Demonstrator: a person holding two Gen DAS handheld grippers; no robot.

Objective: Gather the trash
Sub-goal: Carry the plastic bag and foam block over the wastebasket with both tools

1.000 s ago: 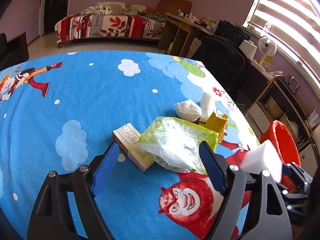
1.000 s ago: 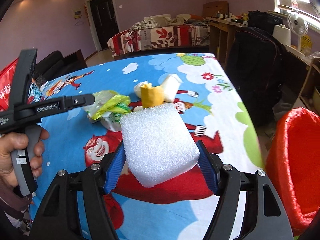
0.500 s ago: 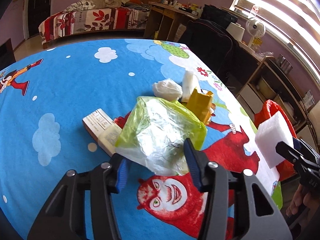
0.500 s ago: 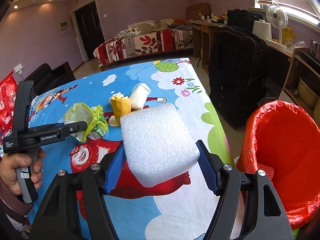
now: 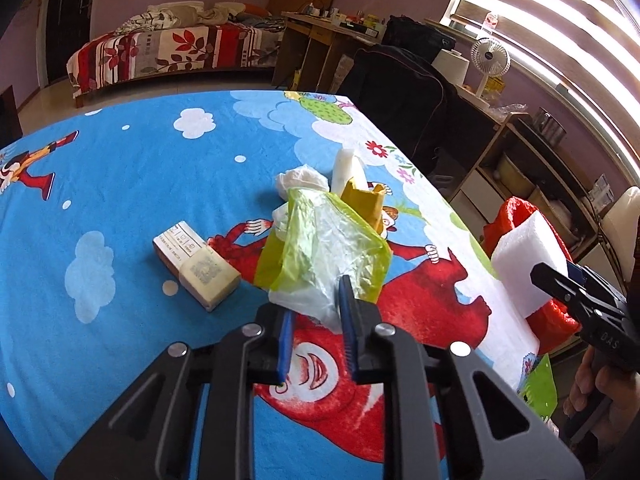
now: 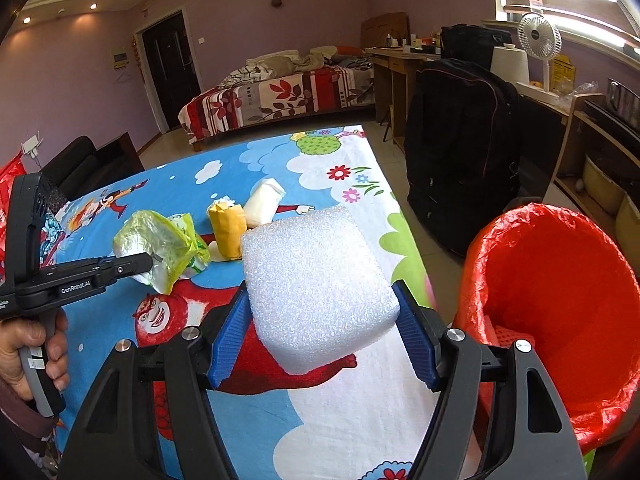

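Observation:
My left gripper (image 5: 316, 308) is shut on the near edge of a yellow-green plastic bag (image 5: 324, 248) and holds it just above the table; it also shows in the right wrist view (image 6: 160, 244). My right gripper (image 6: 320, 320) is shut on a white foam block (image 6: 316, 284), held above the table's right edge beside the bin with the red liner (image 6: 560, 304). The foam block (image 5: 528, 264) and the red liner (image 5: 520, 212) also show in the left wrist view. On the table lie a small carton (image 5: 196, 264), a yellow paper bag (image 5: 364, 200), a white wad (image 5: 300, 180) and a white packet (image 5: 346, 168).
The table wears a blue cartoon cloth (image 5: 120, 184). A black suitcase (image 6: 460, 140) stands past the table's right side, with shelves (image 6: 600, 152) and a desk behind it. A bed (image 6: 272, 96) is at the back of the room.
My left gripper closed on the yellow-green bag and lifted its edge. My right gripper carried the foam block rightward, closer to the red-lined bin.

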